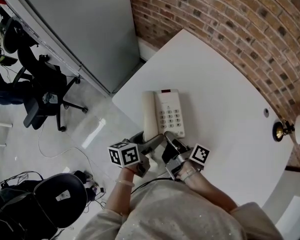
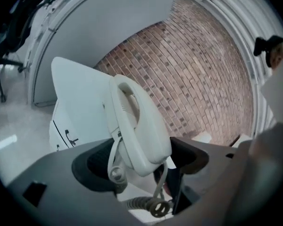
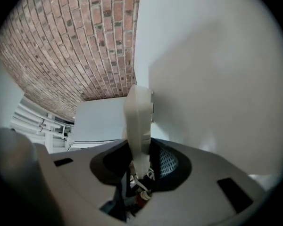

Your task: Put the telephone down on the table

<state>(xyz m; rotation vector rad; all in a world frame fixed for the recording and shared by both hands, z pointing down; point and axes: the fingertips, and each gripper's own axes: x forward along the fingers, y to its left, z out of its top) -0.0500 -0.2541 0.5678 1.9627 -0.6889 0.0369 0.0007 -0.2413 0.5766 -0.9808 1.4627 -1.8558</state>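
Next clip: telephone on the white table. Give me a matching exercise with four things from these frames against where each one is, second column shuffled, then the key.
Things
1. handset
2. keypad
3. lamp
4. office chair

Places
A. on the floor, left of the table
B. on the right half of the telephone, facing up
C. between the jaws of the left gripper
D. at the table's right edge, near the brick wall

Pairs: 1-C, 2-B, 3-D, 4-A

No legible txt; handset icon point(image 2: 70, 138) on telephone point(image 2: 80, 98) base, keypad point(image 1: 171, 118) digits too small
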